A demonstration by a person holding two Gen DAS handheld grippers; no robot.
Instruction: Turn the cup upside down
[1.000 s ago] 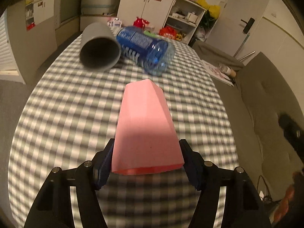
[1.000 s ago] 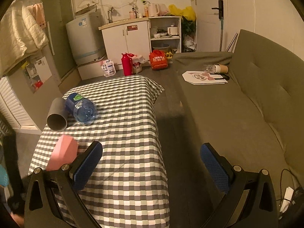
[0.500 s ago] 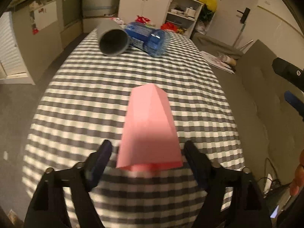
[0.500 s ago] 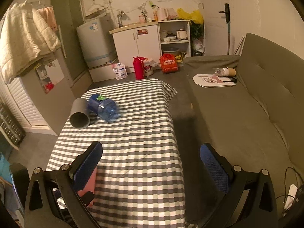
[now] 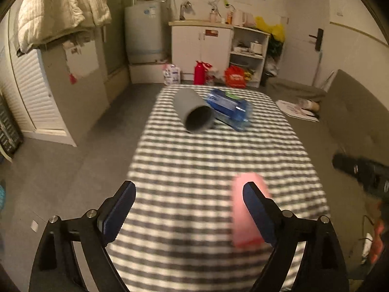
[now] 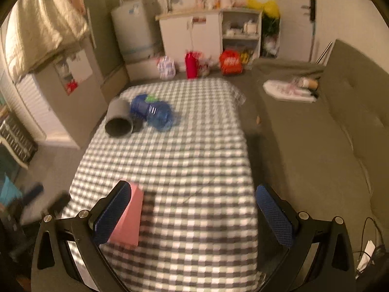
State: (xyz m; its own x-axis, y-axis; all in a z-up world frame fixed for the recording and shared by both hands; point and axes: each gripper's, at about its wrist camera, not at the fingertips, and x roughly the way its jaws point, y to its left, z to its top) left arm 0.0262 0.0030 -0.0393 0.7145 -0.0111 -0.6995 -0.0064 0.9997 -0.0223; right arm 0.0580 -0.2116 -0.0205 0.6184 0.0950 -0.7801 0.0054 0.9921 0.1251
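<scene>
Pink cup [image 5: 245,209] stands on the checked table [image 5: 194,160] at my five o'clock, just behind the left gripper [image 5: 189,209]'s right finger. Both my grippers, left and right gripper [image 6: 194,216], gape wide, holding nothing. I judge the cup light, thin-walled and easily crushed; I'd pinch mid-wall. Motion blur hides its rim and which end is up.

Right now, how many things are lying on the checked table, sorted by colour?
Pink: 1, cup
Grey: 1, cup
Blue: 1, bottle
Total: 3
</scene>
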